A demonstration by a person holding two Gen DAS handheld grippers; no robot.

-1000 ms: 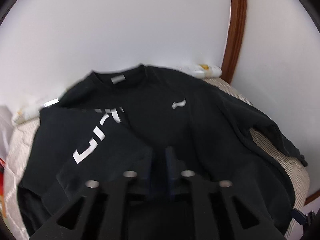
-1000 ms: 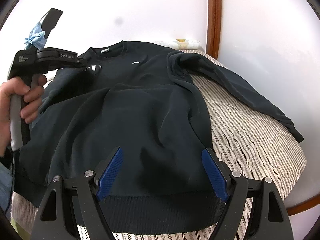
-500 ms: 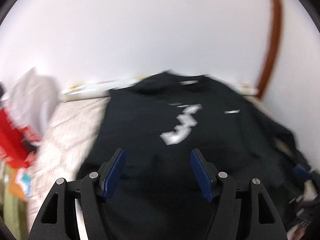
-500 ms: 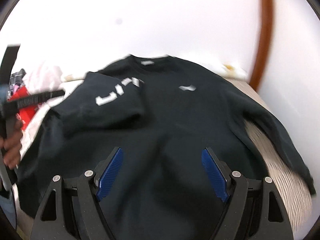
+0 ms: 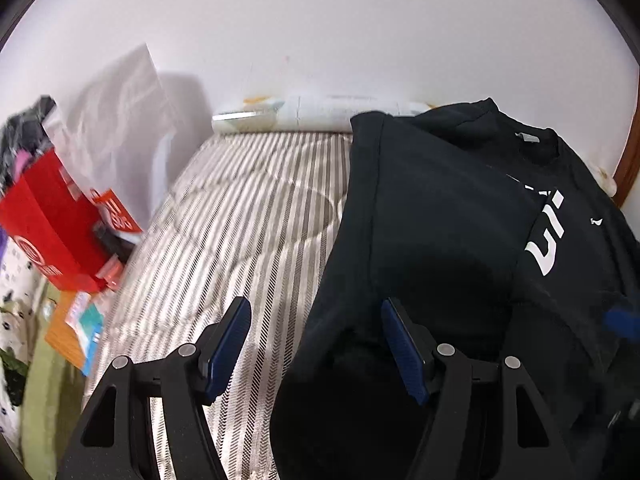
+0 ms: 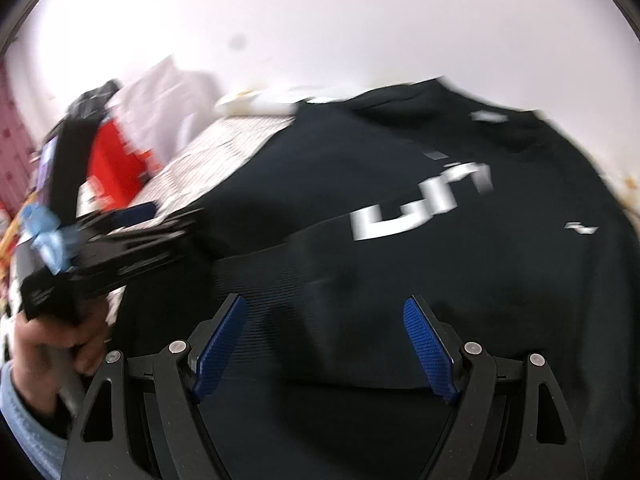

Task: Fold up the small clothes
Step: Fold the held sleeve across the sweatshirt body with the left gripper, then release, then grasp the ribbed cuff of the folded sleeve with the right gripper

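A black sweatshirt (image 5: pixel 440 208) with white lettering lies on the striped bed (image 5: pixel 240 220), its left sleeve folded across the chest. My left gripper (image 5: pixel 316 344) is open and empty over the sweatshirt's left edge. In the right wrist view the sweatshirt (image 6: pixel 400 184) fills the middle, blurred. My right gripper (image 6: pixel 326 344) is open and empty above its lower part. The left gripper (image 6: pixel 136 216) shows there at the left, held by a hand, open beside the garment's edge.
A red box (image 5: pixel 52 220) and a white plastic bag (image 5: pixel 120 120) sit at the bed's left side. A white roll (image 5: pixel 312 114) lies along the wall at the bed's far edge. A brown wooden frame (image 5: pixel 628 172) stands at the far right.
My left gripper let go of the sleeve, opened and swung left to the garment's left edge. The sleeve now lies folded over the chest. My right gripper moved left, staying open.
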